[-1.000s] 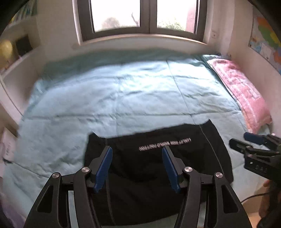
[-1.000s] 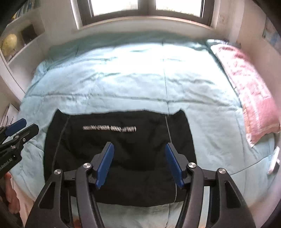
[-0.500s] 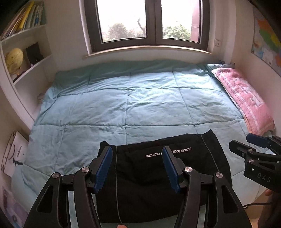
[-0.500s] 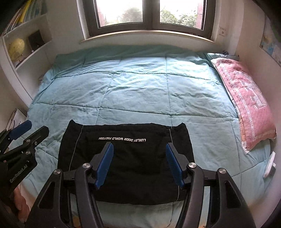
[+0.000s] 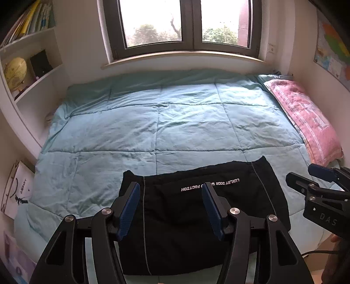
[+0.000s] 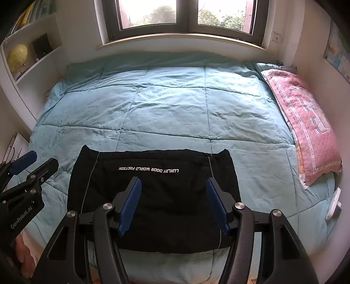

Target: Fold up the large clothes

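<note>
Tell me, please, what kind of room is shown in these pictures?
Most likely a home bedroom. A bed with a light blue quilt fills the room, a pink pillow lies along its right side under the window, and a wall shelf holds a globe.

black garment [image 5: 196,229] — near hem behind left gripper [image 5: 170,192] | books [image 5: 28,19] — cropped, titles unreadable

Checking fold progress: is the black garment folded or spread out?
Folded: the black garment lies as a compact flat rectangle on the quilt, with no sleeves or legs showing.
</note>
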Demonstrator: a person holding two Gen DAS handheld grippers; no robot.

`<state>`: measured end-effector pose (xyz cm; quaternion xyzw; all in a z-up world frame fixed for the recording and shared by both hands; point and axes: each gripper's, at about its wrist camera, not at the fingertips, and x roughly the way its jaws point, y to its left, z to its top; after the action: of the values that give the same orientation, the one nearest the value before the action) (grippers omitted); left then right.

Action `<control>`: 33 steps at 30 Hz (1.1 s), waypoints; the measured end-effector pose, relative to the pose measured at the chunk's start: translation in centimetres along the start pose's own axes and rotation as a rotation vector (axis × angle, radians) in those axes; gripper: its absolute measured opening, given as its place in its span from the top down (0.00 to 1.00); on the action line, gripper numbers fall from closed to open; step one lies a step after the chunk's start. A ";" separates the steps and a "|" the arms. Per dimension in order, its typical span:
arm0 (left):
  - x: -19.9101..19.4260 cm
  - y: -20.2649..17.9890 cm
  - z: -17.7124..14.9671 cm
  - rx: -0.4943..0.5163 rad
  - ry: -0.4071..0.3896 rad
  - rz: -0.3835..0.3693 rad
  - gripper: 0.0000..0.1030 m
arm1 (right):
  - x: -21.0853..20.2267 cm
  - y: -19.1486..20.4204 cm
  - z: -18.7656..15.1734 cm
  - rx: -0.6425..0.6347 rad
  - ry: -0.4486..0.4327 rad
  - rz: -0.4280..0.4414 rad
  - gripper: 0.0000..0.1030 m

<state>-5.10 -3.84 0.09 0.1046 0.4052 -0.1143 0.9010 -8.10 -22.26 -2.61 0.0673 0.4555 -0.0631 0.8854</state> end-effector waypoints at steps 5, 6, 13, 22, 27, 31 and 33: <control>0.2 -0.4 0.0 0.005 0.006 -0.016 0.42 | 0.2 -0.2 0.0 0.004 0.004 0.003 0.38; 0.2 -0.4 -0.1 0.003 0.009 -0.023 0.42 | 0.2 -0.2 -0.1 0.005 0.006 0.004 0.38; 1.0 -0.6 -0.1 0.007 0.030 -0.034 0.42 | 0.8 -0.6 -0.1 0.003 0.022 0.008 0.38; 1.5 -0.8 -0.2 0.011 0.048 -0.035 0.42 | 1.5 -0.7 -0.1 0.007 0.034 0.014 0.38; 1.9 -0.6 -0.2 0.007 0.057 -0.030 0.42 | 1.7 -0.7 0.0 0.007 0.042 0.017 0.37; 2.1 -0.6 -0.2 0.005 0.057 -0.022 0.42 | 2.0 -0.9 0.0 0.005 0.049 0.022 0.38; 2.3 -0.5 -0.2 0.005 0.060 -0.022 0.42 | 2.2 -1.0 0.0 0.003 0.053 0.022 0.38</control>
<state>-3.93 -4.57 -1.79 0.1057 0.4330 -0.1220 0.8868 -7.03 -23.32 -4.47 0.0754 0.4779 -0.0522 0.8736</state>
